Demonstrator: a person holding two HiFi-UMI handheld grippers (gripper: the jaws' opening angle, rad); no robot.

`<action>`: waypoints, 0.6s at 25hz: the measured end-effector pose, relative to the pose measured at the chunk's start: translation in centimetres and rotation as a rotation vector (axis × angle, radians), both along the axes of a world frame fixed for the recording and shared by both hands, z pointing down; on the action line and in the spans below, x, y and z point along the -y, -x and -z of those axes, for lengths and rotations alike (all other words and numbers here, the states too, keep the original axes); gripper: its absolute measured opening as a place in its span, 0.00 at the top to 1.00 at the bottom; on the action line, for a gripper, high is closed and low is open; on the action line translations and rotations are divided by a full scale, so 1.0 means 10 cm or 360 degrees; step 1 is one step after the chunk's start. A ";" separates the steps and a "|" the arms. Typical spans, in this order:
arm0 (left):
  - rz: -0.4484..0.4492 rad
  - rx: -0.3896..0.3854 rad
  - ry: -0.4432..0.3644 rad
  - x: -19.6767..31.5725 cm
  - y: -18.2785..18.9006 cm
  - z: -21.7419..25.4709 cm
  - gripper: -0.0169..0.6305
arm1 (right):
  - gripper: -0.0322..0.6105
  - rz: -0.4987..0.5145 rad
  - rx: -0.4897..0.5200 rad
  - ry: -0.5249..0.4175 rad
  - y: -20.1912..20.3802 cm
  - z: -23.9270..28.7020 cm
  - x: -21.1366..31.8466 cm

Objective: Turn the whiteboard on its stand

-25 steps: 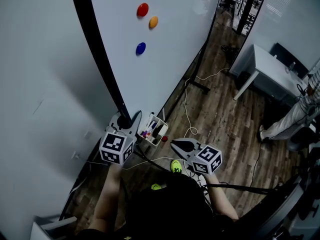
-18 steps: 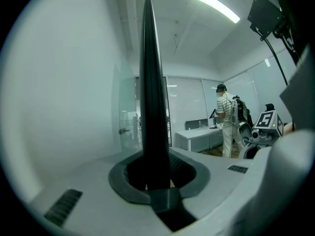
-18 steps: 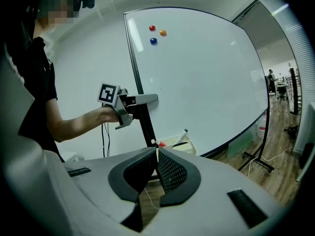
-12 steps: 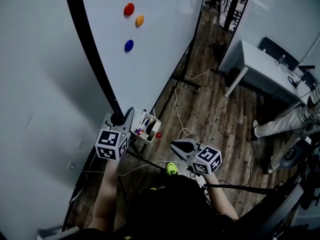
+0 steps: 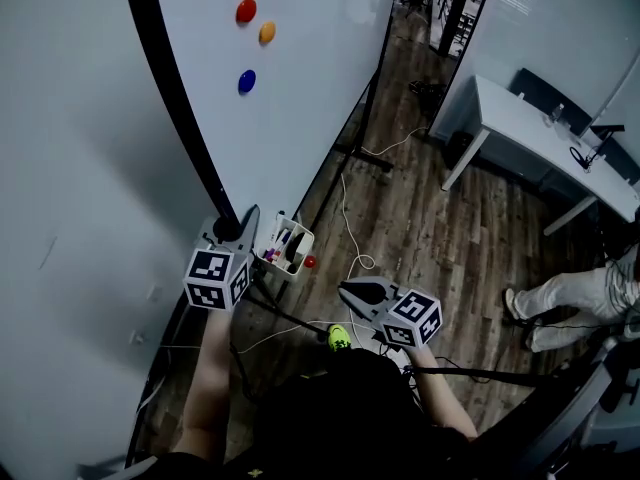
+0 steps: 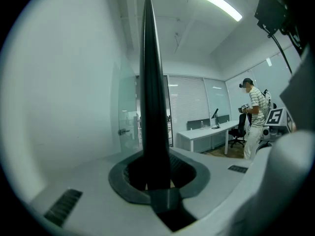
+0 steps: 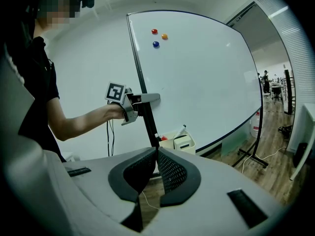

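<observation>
white desk by wall; white cable across wood floor; person's legs at right

The whiteboard is running off the head view's top edge, so its upper part is not showing. Its black frame edge is likewise leaving the left gripper view at the top, and its lowest stretch is being pinched out of sight inside the left claw. The items standing in the pen tray are looking too small to name. A person is being cut off at the right border, only legs showing. In the right gripper view, distant figures are appearing too tiny to make out.
</observation>
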State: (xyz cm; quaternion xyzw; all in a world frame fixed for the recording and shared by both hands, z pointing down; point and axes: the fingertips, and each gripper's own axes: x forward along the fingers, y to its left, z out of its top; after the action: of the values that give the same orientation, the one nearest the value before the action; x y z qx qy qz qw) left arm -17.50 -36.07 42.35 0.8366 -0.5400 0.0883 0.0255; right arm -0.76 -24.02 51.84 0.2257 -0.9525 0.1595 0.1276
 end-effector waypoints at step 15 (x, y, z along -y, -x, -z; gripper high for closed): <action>-0.0037 0.0021 -0.0030 0.01 -0.03 0.06 0.81 | 0.94 -0.0028 -0.0005 0.0005 -0.08 0.05 -0.04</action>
State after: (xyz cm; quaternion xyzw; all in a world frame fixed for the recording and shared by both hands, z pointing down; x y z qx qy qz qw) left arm -17.19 -36.19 41.74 0.8424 -0.5313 0.0890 0.0130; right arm 0.07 -23.60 51.30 0.2340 -0.9501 0.1619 0.1280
